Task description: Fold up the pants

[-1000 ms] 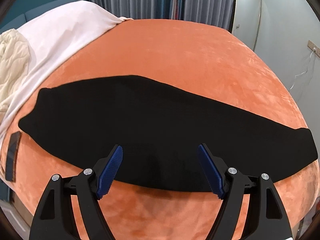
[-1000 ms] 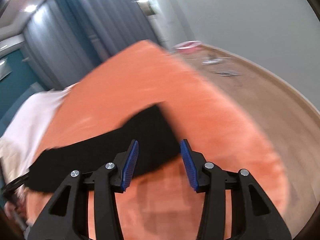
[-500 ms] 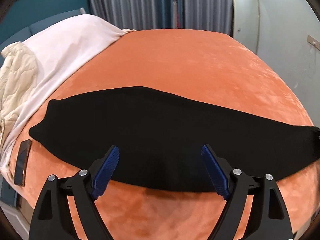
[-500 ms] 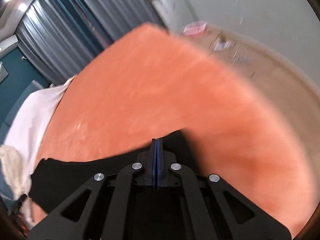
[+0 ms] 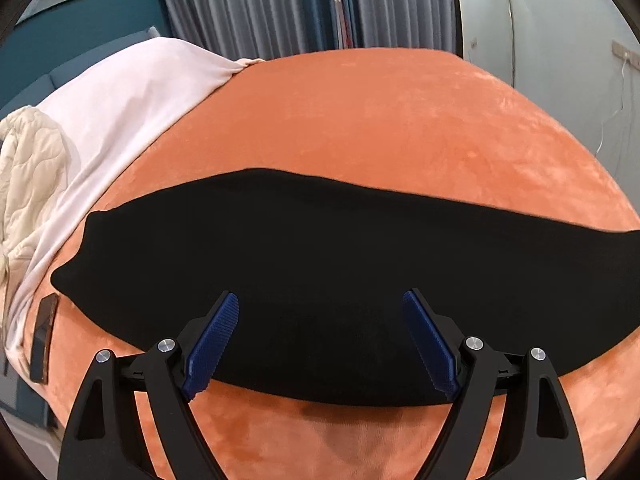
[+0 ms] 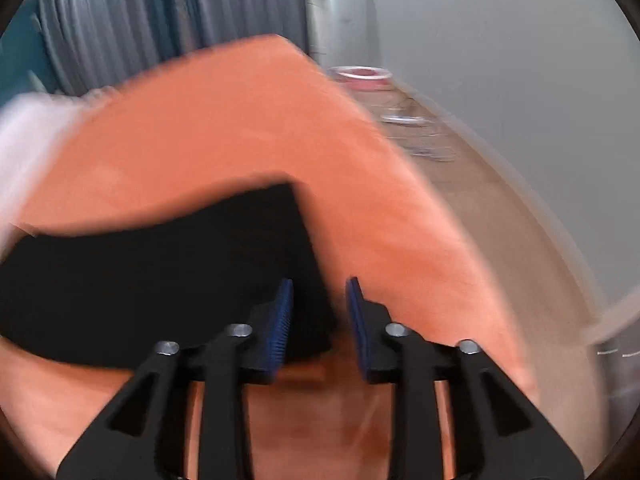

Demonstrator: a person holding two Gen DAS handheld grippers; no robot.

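Note:
Black pants [image 5: 320, 264] lie folded lengthwise in a long flat strip across the orange bed cover [image 5: 380, 120]. My left gripper [image 5: 320, 320] is open wide and empty, hovering above the near edge of the strip's middle. In the blurred right wrist view, the strip's right end [image 6: 200, 264] lies on the orange cover. My right gripper [image 6: 318, 304] is open and empty, its fingers straddling the near right corner of the pants.
A pale pink sheet [image 5: 120, 100] and a cream quilt [image 5: 28, 168] lie at the left of the bed. A dark phone-like slab [image 5: 44, 336] rests at the left edge. Wooden floor [image 6: 500, 208] with a pink basin [image 6: 360, 76] lies right of the bed.
My right gripper was shut half a second ago and is now open beside the pants' right corner. My left gripper drew back slightly and stays open.

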